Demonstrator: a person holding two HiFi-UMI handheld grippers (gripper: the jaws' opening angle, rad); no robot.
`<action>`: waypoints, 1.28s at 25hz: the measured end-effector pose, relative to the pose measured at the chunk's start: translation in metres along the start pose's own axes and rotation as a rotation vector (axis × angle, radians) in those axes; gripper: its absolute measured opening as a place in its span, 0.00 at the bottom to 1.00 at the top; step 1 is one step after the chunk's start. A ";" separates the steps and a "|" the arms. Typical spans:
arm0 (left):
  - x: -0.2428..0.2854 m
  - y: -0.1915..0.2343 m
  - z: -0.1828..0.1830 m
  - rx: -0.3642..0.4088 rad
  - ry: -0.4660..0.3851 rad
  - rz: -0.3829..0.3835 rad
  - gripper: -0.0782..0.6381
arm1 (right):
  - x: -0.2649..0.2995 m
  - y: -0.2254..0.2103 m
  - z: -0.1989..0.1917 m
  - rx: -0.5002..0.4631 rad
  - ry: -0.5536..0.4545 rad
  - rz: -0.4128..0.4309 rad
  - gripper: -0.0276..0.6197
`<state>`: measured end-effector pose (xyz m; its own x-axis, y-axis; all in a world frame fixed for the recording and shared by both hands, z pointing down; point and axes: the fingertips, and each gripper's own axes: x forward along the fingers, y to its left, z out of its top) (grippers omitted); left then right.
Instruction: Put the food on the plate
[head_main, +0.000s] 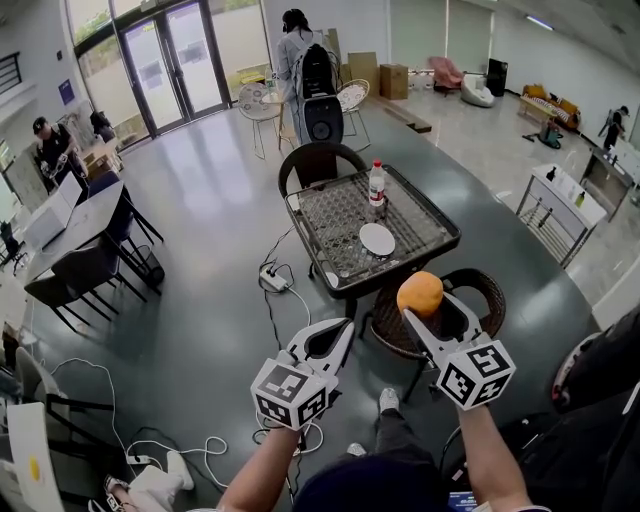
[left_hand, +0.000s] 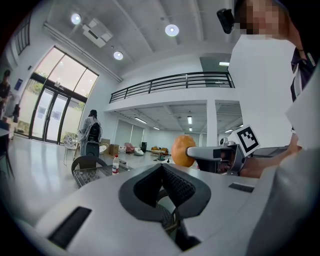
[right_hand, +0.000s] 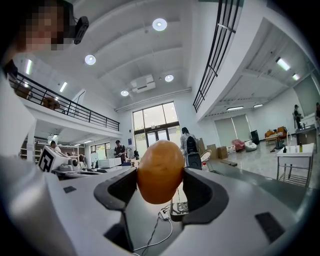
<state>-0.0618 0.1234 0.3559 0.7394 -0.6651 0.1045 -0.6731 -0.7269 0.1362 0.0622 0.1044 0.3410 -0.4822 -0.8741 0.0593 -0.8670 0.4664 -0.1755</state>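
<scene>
Head view: a round orange fruit (head_main: 420, 294) is clamped between the jaws of the right gripper (head_main: 424, 306), raised in the air above a dark wicker chair (head_main: 484, 292). A round white plate (head_main: 377, 239) is seen lying bare, farther off, on a dark square table with a mesh top (head_main: 432, 226); the fruit is kept well apart from it. A clear plastic bottle with a red cap (head_main: 377, 184) is stood upright just beyond the plate. The left gripper (head_main: 326, 338) is held to the left of the right one, at the near side of the table.

Left gripper view: the jaws of the left gripper (left_hand: 163, 172) are shown brought together, their dark ribbed pads (left_hand: 181, 187) touching, with nothing caught between them. The fruit (left_hand: 182, 150) is seen to the right, pinched at the tip of the right gripper (left_hand: 194, 153). The bottle (left_hand: 116, 164) and table (left_hand: 92, 175) are seen far off to the left.

Right gripper view: the fruit (right_hand: 160, 171) is gripped on both sides by the dark pads (right_hand: 200, 192) of the right gripper (right_hand: 160, 186), filling the gap between them.
</scene>
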 end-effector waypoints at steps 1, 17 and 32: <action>0.002 0.001 0.000 0.000 0.000 -0.001 0.12 | 0.002 -0.001 0.000 0.000 0.001 0.002 0.49; 0.070 0.055 -0.001 0.009 0.027 0.008 0.12 | 0.074 -0.049 -0.003 -0.018 0.023 0.018 0.49; 0.168 0.122 0.001 -0.017 0.066 0.054 0.12 | 0.168 -0.132 0.000 0.011 0.060 0.065 0.49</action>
<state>-0.0194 -0.0771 0.3890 0.7016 -0.6902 0.1770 -0.7123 -0.6867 0.1456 0.0958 -0.1036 0.3743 -0.5448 -0.8318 0.1062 -0.8321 0.5205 -0.1915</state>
